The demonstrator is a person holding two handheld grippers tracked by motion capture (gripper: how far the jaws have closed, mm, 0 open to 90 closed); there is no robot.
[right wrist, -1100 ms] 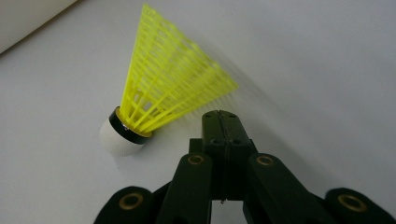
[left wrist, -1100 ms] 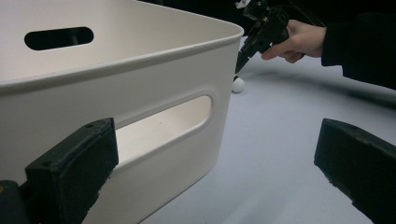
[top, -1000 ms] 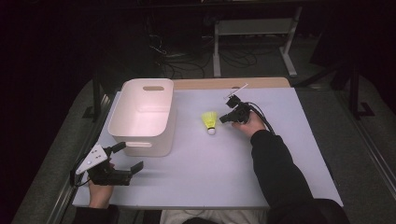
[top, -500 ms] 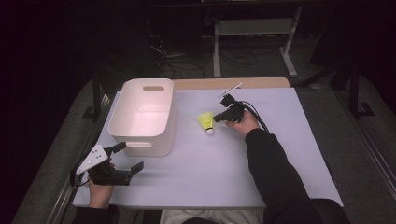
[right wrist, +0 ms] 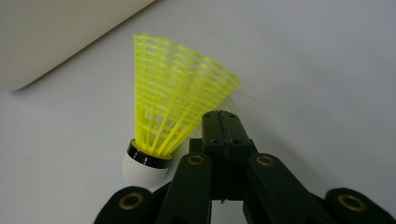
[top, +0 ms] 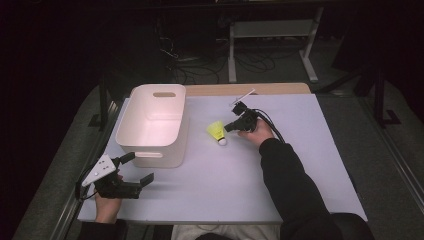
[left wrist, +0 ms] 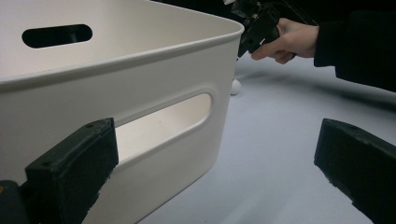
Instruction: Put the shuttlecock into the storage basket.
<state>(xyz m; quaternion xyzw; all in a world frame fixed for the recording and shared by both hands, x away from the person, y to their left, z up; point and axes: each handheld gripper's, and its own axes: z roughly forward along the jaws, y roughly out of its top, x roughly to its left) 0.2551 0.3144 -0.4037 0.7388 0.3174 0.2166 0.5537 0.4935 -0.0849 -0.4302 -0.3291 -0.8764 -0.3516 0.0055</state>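
A yellow shuttlecock [top: 216, 131] with a white cork lies on the pale table [top: 240, 190], just right of a white bin [top: 160, 156]. My right gripper [top: 229, 127] comes at it from the right. In the right gripper view its jaws [right wrist: 222, 116] are pressed together, their tip against the side of the mesh skirt [right wrist: 177, 88]; nothing is visibly pinched. My left gripper [top: 140, 167] sits low at the near left, open, by the bin's near wall. The left gripper view has its jaws [left wrist: 219, 140] wide apart beside the bin's handle slot [left wrist: 163, 116], with the cork [left wrist: 236, 86] past the bin's corner.
The bin [left wrist: 140, 70] has nothing inside. A wooden strip [top: 250, 89] runs along the table's far edge. Beyond it are a metal stand [top: 270, 30] and cables on the dark floor. Bare tabletop stretches at the near right.
My right gripper has slid left toward the bin, and the shuttlecock has shifted left with it. The left gripper has stayed where it was.
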